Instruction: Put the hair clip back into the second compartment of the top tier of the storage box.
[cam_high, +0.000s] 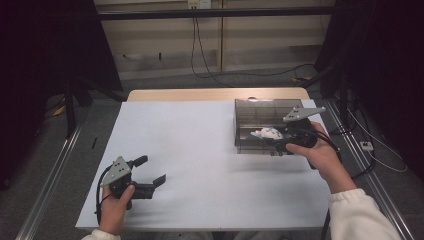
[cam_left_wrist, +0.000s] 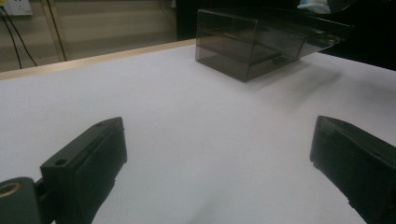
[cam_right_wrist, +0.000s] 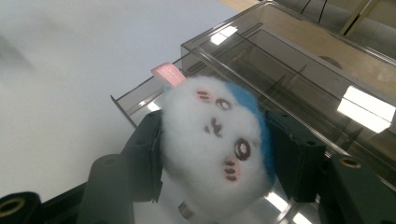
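A: Right gripper view — right claw (cam_right_wrist: 212, 156) clamps the plush toy (cam_right_wrist: 215, 140) above the smoky box (cam_right_wrist: 299, 84)?
B: Yes — soft, light; grip its middle. Left claw (cam_high: 150, 172) gapes, well apart from the box.

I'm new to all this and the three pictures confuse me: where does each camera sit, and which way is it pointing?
High view: above the person's side, looking forward and down on the table; both forearms, left gripper and right gripper show.
Left gripper view: rides the left gripper, looking across the table between its open jaws toward the smoky plastic box.
Right gripper view: rides the right gripper, looking at the plush toy it clamps over the box.
All three share the box.
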